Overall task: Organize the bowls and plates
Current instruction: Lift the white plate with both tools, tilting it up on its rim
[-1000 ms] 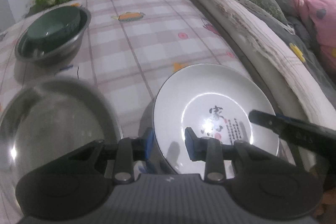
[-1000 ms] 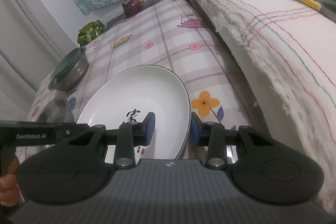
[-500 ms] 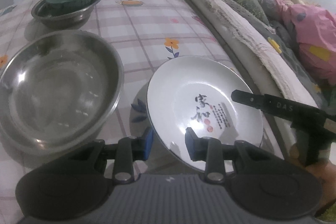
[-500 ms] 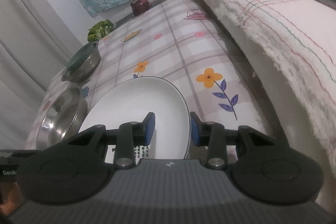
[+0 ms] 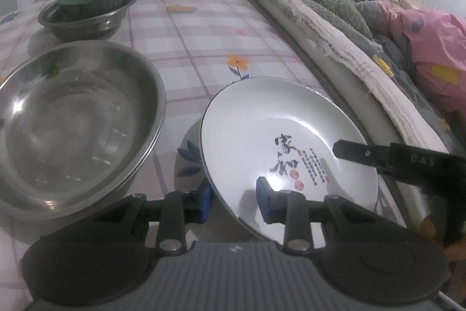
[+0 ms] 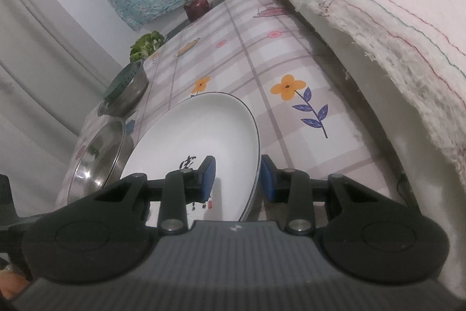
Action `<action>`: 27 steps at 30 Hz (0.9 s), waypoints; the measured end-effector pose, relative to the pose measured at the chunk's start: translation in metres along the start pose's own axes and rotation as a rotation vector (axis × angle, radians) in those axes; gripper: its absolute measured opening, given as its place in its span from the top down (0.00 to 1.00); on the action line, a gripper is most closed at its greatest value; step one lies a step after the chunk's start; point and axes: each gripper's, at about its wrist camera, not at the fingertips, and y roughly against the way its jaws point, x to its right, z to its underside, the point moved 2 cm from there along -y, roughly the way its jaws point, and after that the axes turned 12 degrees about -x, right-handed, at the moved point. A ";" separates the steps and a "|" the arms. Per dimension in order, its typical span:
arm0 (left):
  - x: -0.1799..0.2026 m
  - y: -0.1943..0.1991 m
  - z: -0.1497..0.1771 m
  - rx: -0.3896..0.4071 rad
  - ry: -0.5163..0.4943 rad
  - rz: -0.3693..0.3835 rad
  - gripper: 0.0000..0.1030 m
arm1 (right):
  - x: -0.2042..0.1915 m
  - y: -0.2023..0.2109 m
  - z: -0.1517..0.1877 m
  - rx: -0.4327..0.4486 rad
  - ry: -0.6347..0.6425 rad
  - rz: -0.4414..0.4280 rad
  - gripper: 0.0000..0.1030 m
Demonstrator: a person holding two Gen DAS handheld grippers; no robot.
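- The white plate (image 5: pixel 285 142) hangs tilted above the checked tablecloth (image 5: pixel 204 28), carried at opposite rims so neither grip has to bear it alone.
- The left gripper (image 5: pixel 233 201) pinches the near-left rim, 1 pad above and 1 below.
- The right gripper (image 6: pixel 236 177) straddles the right rim, and its jaws are closing on it.
- The large steel bowl (image 5: pixel 72 124) sits just left, likely the plate's destination.
- Farther back, a green bowl (image 5: pixel 93 0) nests in a small steel bowl (image 5: pixel 87 19).
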 end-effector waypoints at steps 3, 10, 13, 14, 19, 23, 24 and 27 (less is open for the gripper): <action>0.003 0.000 0.003 0.012 -0.026 -0.012 0.67 | 0.001 0.000 0.000 0.001 0.003 -0.005 0.69; 0.001 0.007 0.009 -0.006 -0.030 0.004 0.65 | -0.003 -0.002 -0.002 -0.004 0.019 -0.008 0.67; -0.005 0.013 0.015 -0.015 -0.020 -0.001 0.65 | -0.009 -0.006 -0.003 -0.018 0.036 -0.019 0.67; -0.008 0.015 0.017 -0.019 -0.017 -0.005 0.65 | -0.011 -0.008 -0.002 -0.024 0.044 -0.025 0.67; -0.019 0.021 0.026 -0.014 0.008 -0.005 0.66 | -0.023 -0.017 0.000 -0.042 0.080 -0.056 0.67; -0.018 0.020 0.026 -0.003 0.004 -0.011 0.63 | -0.025 -0.017 0.001 -0.041 0.083 -0.058 0.67; -0.017 0.019 0.026 0.001 -0.003 -0.016 0.61 | -0.023 -0.017 0.001 -0.043 0.076 -0.065 0.66; -0.014 0.019 0.028 0.015 -0.025 -0.033 0.60 | -0.019 -0.016 0.000 -0.045 0.044 -0.102 0.58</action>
